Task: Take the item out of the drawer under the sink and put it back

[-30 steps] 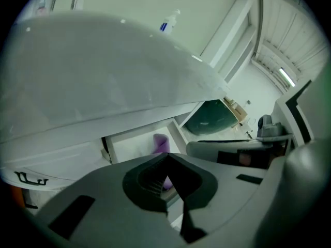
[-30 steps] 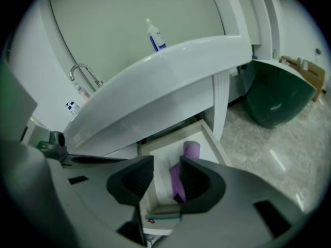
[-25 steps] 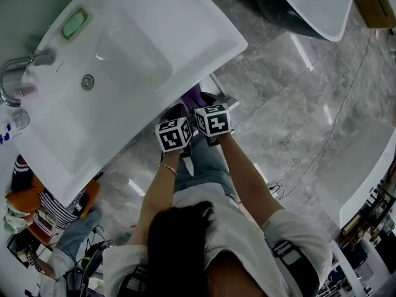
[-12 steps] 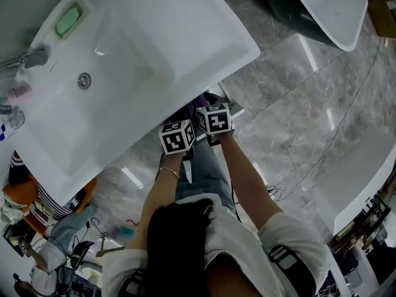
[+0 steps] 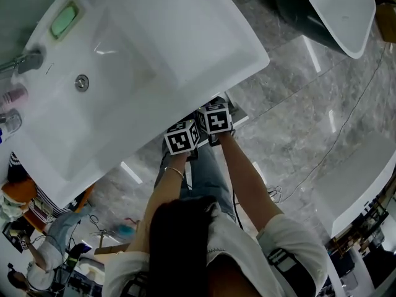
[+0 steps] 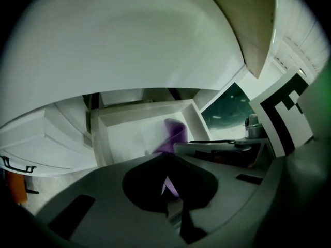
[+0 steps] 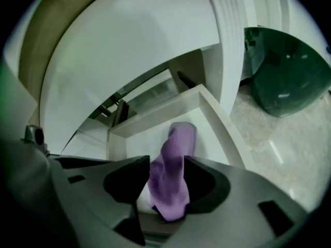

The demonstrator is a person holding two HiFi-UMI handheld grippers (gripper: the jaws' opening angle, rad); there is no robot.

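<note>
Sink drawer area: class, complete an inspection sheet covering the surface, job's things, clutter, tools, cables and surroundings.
Surface: white drawer open under the sink.
Job's things: purple cloth, held over the drawer.
Clutter: green soap and tap on the sink.
Tools: right tool shut on the cloth; left tool jaws almost together, a purple sliver showing between them.
Cables: thin cable on the floor.
Surroundings: marble floor, white bathtub.
</note>
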